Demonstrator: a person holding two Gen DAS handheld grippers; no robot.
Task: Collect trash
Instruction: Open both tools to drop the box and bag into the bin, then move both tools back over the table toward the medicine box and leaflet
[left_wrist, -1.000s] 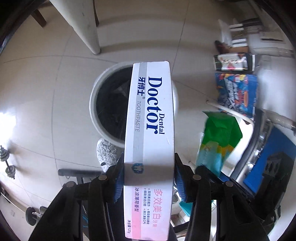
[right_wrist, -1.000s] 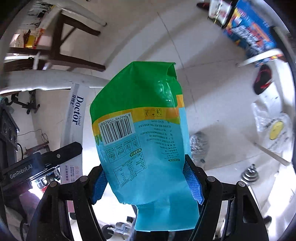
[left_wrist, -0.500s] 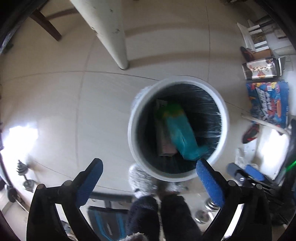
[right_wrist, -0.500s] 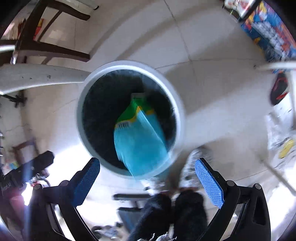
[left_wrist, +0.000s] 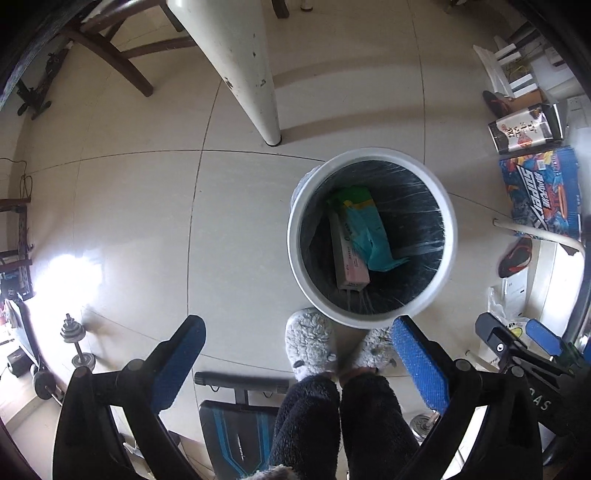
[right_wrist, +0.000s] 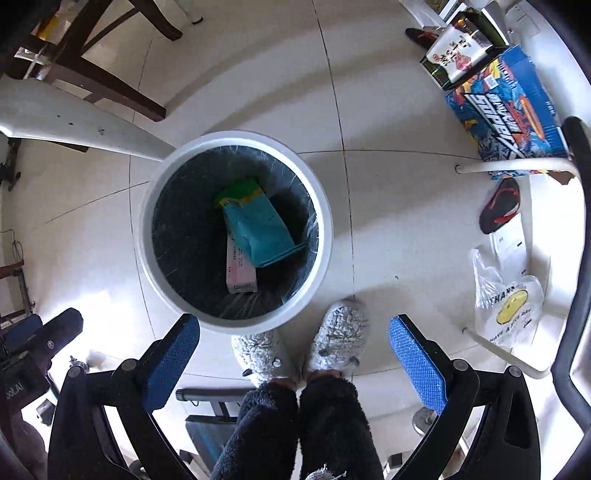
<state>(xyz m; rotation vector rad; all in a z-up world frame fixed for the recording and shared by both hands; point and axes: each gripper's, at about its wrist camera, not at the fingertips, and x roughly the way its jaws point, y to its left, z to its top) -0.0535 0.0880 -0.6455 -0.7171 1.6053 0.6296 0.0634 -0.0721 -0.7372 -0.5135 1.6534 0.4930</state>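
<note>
From the left wrist, the left claw (left_wrist: 295, 354) stands wide apart and empty above the white bin (left_wrist: 372, 317); inside the bin lie the toothpaste box (left_wrist: 349, 264) and, partly over it, the green-blue pouch (left_wrist: 369, 232). From the right wrist, the right claw (right_wrist: 295, 350) is likewise spread and empty, with the bin (right_wrist: 236, 323) just beyond its left finger and both items inside.

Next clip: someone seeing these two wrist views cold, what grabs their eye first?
The white trash bin with its dark liner, standing on the tiled floor below both cameras, and inside it a green-and-teal snack bag lying across a toothpaste box. Next, the blue-padded left claw and right claw, both wide open and empty. Between them, the person's grey fluffy slippers stand right at the bin's near edge.
</note>
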